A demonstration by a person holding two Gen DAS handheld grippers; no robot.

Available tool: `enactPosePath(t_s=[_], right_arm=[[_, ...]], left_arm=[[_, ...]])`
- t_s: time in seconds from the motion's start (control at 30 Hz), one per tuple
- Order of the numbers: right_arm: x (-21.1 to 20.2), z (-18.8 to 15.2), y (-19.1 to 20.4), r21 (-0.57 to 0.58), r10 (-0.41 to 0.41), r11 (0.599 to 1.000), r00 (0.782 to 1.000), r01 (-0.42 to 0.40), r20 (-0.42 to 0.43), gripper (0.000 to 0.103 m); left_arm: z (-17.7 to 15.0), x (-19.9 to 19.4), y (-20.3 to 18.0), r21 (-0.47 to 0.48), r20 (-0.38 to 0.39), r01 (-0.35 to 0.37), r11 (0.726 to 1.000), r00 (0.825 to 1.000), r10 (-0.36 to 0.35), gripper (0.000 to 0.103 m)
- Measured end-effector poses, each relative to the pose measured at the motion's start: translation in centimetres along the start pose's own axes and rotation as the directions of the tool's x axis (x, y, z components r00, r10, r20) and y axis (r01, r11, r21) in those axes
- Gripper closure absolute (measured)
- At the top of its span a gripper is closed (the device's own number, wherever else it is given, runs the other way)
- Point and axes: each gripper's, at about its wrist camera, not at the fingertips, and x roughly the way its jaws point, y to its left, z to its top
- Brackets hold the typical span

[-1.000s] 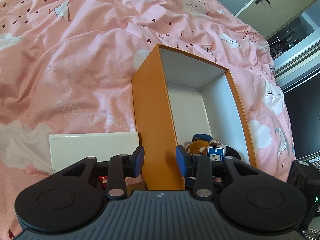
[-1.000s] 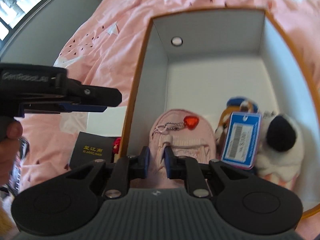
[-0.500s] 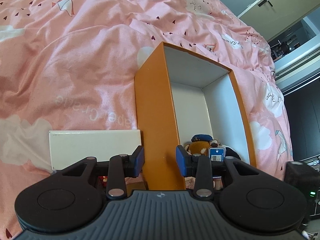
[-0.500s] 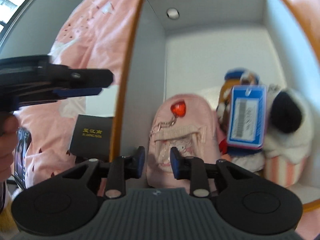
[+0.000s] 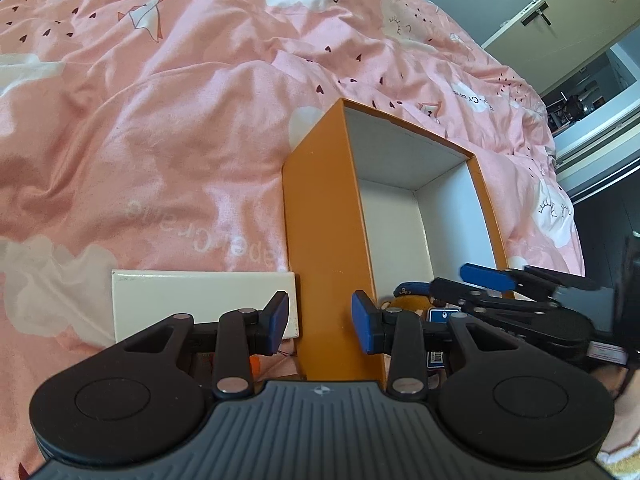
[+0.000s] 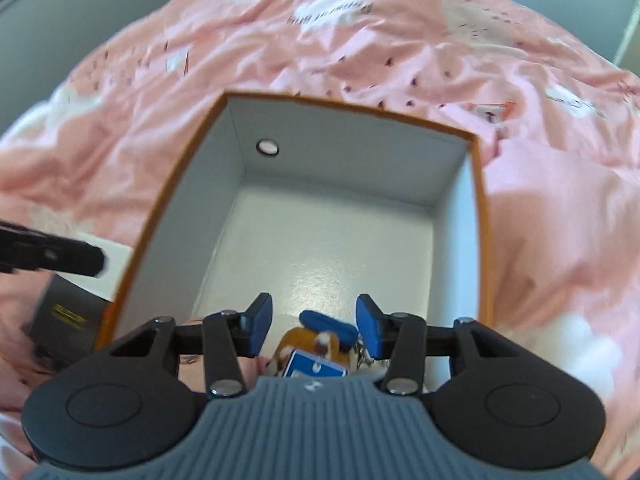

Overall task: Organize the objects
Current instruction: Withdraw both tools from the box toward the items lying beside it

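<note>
An orange box (image 5: 320, 220) with a white inside (image 6: 340, 240) stands open on the pink bedspread. My right gripper (image 6: 314, 328) hovers over the box's near end, its jaws opening with nothing pressed between them. Below them lies a brown plush toy with a blue cap (image 6: 328, 326) and a blue tag (image 6: 316, 368). A sliver of the pink backpack (image 6: 256, 364) shows under the left finger. My left gripper (image 5: 320, 320) is open beside the box's left wall, which shows between its pads. The right gripper's fingers (image 5: 484, 276) reach in from the right.
A flat white box (image 5: 200, 304) lies left of the orange box. A black box with gold lettering (image 6: 68, 312) sits nearer, under the left gripper's finger (image 6: 52, 256). The rumpled bedspread (image 5: 160, 120) spreads all around. A cupboard door (image 5: 560, 20) stands far right.
My right gripper has opened, let go of the pink backpack and pulled back and up, so the backpack has dropped almost out of its view. The left gripper has hardly moved.
</note>
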Motion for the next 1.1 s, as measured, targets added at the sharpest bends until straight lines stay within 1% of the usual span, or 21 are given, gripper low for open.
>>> enactPosePath(t_s=[0.03, 0.1, 0.13, 0.17, 0.23, 0.27, 0.37, 0.47, 0.57, 0.7, 0.77, 0.83, 0.93, 1.0, 1.1], right_arm=[[1.0, 0.3, 0.3, -0.021, -0.004, 1.000, 1.000, 0.003, -0.016, 0.061], [2.3, 0.2, 0.5, -0.059, -0.012, 0.998, 0.998, 0.009, -0.058, 0.077], [2.8, 0.0, 0.5, -0.076, -0.012, 0.997, 0.997, 0.006, -0.081, 0.082], [3.0, -0.2, 0.7, -0.097, -0.018, 0.995, 0.996, 0.009, -0.090, 0.084], [3.0, -0.9, 1.3, -0.169, -0.038, 0.985, 0.994, 0.020, -0.104, 0.086], [3.0, -1.2, 1.4, -0.192, -0.040, 0.981, 0.992, 0.016, -0.120, 0.089], [2.7, -1.7, 1.7, -0.235, -0.045, 0.972, 0.989, 0.011, -0.143, 0.089], [3.0, -2.1, 1.6, -0.246, -0.050, 0.969, 0.986, 0.009, -0.160, 0.089], [3.0, -2.2, 1.5, -0.218, -0.046, 0.976, 0.989, 0.014, -0.141, 0.089], [1.4, -2.5, 1.6, -0.158, -0.052, 0.987, 0.996, 0.040, -0.075, 0.087], [-0.4, -2.8, 2.0, -0.108, -0.049, 0.993, 0.999, 0.048, -0.004, 0.087], [-2.6, -3.3, 2.7, -0.049, -0.041, 0.998, 0.996, 0.045, 0.076, 0.080], [-5.8, -4.0, 4.8, 0.006, -0.004, 1.000, 0.982, 0.003, 0.189, 0.078], [-7.6, -4.6, 6.5, 0.028, 0.025, 0.999, 0.964, -0.034, 0.266, 0.074], [-9.1, -5.2, 9.8, 0.025, 0.055, 0.997, 0.942, -0.067, 0.332, 0.069]], left_arm=[[0.1, -0.1, 0.1, -0.002, 0.003, -0.002, 1.000, 1.000, 0.002, 0.061], [0.2, -0.2, 0.3, -0.006, 0.008, -0.006, 1.000, 1.000, 0.006, 0.061], [0.2, -0.2, 0.4, -0.008, 0.009, -0.008, 1.000, 1.000, 0.008, 0.061], [0.2, -0.1, 0.4, -0.010, 0.009, -0.009, 1.000, 1.000, 0.009, 0.061], [0.3, 0.1, 0.6, -0.012, 0.004, -0.008, 1.000, 1.000, 0.008, 0.061], [0.3, 0.2, 0.6, -0.014, 0.000, -0.007, 1.000, 1.000, 0.007, 0.061], [0.3, 0.4, 0.7, -0.019, -0.006, -0.007, 1.000, 1.000, 0.006, 0.061], [0.2, 0.3, 0.7, -0.014, -0.008, -0.002, 1.000, 1.000, 0.002, 0.061], [0.1, -0.2, 0.6, 0.007, -0.006, -0.010, 1.000, 1.000, 0.010, 0.061], [0.0, -2.1, 0.5, 0.054, 0.010, 0.000, 0.999, 1.000, 0.000, 0.061], [-0.1, -3.5, 0.6, 0.090, 0.034, -0.009, 0.996, 0.999, 0.006, 0.061], [-0.4, -5.0, 0.8, 0.129, 0.064, -0.022, 0.991, 0.998, 0.014, 0.061], [-0.9, -7.0, 1.5, 0.167, 0.091, -0.036, 0.985, 0.996, 0.021, 0.061], [-1.4, -8.0, 2.0, 0.178, 0.097, -0.052, 0.983, 0.995, 0.035, 0.061], [-2.3, -8.6, 3.1, 0.164, 0.092, -0.074, 0.984, 0.994, 0.060, 0.061]])
